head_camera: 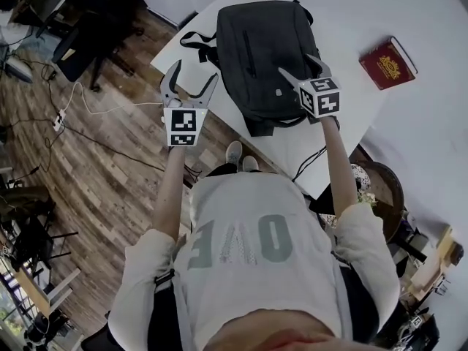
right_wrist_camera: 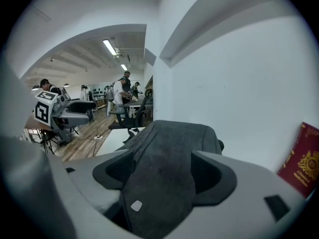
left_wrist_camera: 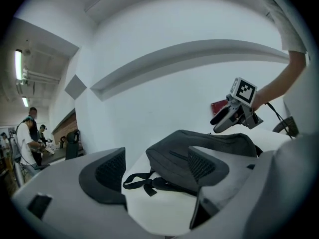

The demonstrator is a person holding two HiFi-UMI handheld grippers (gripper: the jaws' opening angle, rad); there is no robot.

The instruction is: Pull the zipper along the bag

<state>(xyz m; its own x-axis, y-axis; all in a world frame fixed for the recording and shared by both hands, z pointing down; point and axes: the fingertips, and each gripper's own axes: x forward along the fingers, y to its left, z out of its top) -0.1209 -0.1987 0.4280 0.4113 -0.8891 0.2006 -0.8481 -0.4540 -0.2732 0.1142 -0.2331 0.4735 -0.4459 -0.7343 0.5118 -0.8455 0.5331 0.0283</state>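
The left gripper hangs at the table's left edge, jaws spread wide and holding nothing; its own view shows the bag's black strap lying beyond the gap. The dark grey bag lies flat on the white table, just beside that gripper. The right gripper is over the bag's near right part, jaws spread, bag fabric between them. A red book lies further right, apart from the bag.

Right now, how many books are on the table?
1. A red book lies on the white table, to the right of the dark bag and apart from it. Another could be hidden under the bag.
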